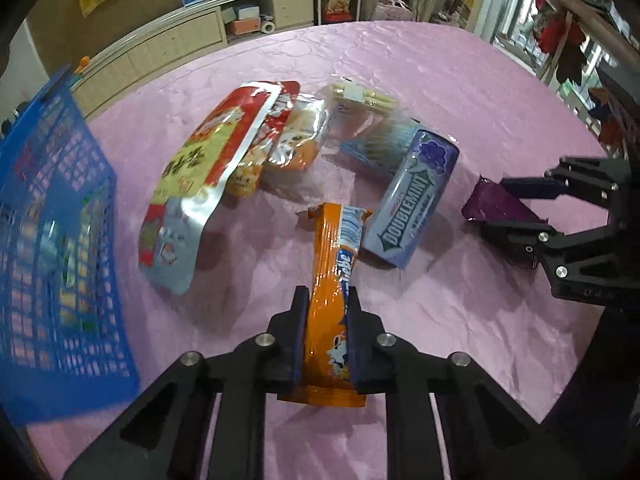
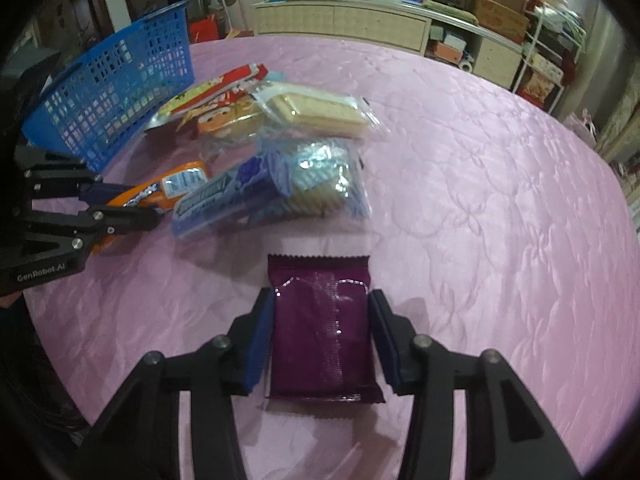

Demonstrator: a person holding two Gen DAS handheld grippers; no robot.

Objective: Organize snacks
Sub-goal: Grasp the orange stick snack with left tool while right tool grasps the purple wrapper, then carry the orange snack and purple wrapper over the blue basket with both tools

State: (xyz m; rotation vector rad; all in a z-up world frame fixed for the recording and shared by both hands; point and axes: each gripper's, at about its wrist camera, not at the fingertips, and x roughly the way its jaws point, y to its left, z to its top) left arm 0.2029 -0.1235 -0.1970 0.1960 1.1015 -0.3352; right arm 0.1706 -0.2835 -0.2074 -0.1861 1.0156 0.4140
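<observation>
My left gripper (image 1: pixel 326 292) pinches the orange snack bar (image 1: pixel 336 264) across its width, both pads tight against the wrapper, on a worktop (image 1: pixel 460 92) draped in pink quilted cloth. The bar's far end points toward the heap of snacks, and its near end sticks out behind my fingers.

My right gripper (image 2: pixel 320 300) brackets the purple packet (image 2: pixel 324 328), which lies flat on the cloth. The blue pads (image 2: pixel 262 340) stand at the packet's two long edges, just beside them; whether they press on it yet I cannot tell. From the left wrist view the same gripper (image 1: pixel 486 210) shows at the right, with the packet (image 1: pixel 496 204) between its jaws.

Beyond the bar lies a Doublemint gum pack (image 1: pixel 412 200), just beside its far end. A large red and silver pouch (image 1: pixel 200 184) rests to the left, overlapping a smaller orange-printed bag (image 1: pixel 292 140). Two clear packs of wafers (image 2: pixel 316 112) sit at the back of the heap, one pale, one in a blue-tinted sleeve (image 2: pixel 320 180) partly under the gum.

A blue plastic basket (image 1: pixel 60 216) stands at the left edge of the worktop, near the big pouch, with packets showing through its mesh walls.
</observation>
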